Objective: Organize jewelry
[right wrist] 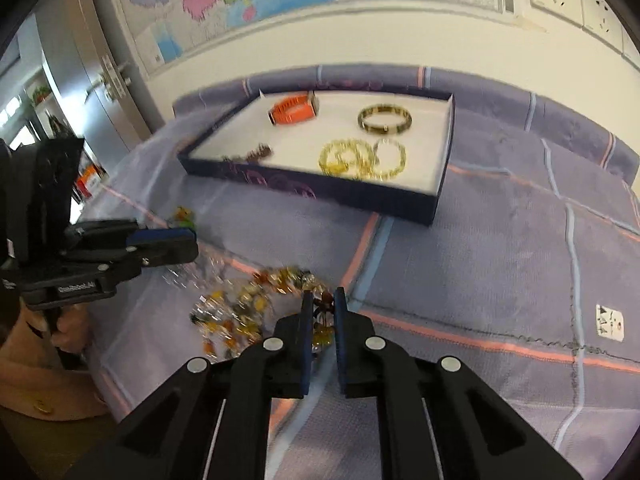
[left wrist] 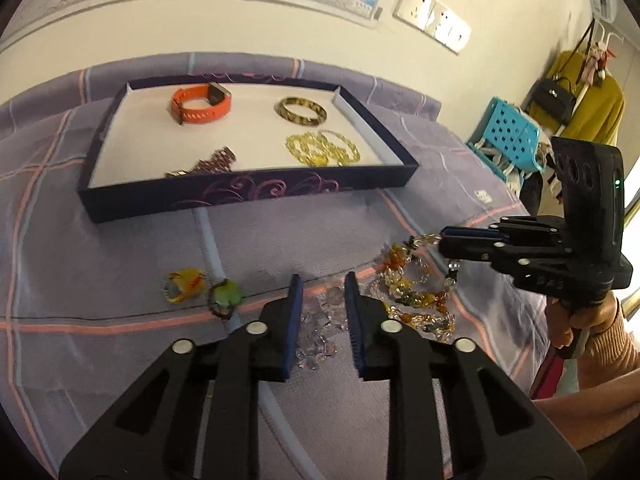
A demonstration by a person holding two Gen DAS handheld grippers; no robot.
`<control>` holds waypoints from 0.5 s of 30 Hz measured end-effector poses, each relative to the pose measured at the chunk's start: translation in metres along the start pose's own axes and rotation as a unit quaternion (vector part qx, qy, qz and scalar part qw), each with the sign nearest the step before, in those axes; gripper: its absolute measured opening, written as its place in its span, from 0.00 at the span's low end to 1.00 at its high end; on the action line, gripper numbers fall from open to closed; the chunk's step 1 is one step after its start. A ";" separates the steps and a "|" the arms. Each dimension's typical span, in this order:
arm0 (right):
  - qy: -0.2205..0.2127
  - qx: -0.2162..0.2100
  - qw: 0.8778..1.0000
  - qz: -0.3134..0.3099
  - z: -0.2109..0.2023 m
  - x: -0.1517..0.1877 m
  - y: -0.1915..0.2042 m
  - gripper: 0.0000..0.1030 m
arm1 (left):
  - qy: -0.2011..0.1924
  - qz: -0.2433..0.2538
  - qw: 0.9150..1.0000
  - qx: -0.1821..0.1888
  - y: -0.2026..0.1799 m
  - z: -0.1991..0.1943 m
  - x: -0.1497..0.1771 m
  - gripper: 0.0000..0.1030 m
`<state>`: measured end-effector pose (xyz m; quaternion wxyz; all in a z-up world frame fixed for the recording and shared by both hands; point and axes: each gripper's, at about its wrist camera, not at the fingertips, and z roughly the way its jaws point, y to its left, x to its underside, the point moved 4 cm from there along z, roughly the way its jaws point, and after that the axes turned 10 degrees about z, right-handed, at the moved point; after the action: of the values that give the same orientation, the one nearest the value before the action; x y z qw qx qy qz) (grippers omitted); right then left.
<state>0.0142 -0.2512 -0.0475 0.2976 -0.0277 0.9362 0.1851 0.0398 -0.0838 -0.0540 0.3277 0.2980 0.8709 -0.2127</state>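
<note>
Right gripper (right wrist: 322, 312) is clenched on the amber-and-clear beaded necklace (right wrist: 248, 308) at lower centre; left gripper (left wrist: 322, 300) stands released over the clear crystal bead strand (left wrist: 320, 328). Risk: the strands look tangled, so lifting toward the dark blue tray (right wrist: 440, 184) at top could drag the crystal strand or slip.

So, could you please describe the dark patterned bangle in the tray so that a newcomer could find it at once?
Start at the shallow navy tray with a white floor, lying on the purple bedspread. Go to its far right corner, beyond the yellow bead bracelets. The bangle there is one rigid, smooth ring, dark with gold mottling, unlike the beaded strands and the orange watch.

Left gripper (left wrist: 321, 280) parted and low; right gripper (right wrist: 321, 294) nearly closed, pinching.
</note>
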 end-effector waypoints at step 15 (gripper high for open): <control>-0.023 -0.027 0.999 -0.005 -0.020 -0.014 0.016 0.08 | 0.016 0.043 0.999 -0.028 -0.008 -0.005 0.016 0.30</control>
<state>0.0118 -0.2440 -0.0193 0.3192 -0.0366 0.9235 0.2094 0.0229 -0.0806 -0.0606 0.3303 0.3299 0.8680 -0.1691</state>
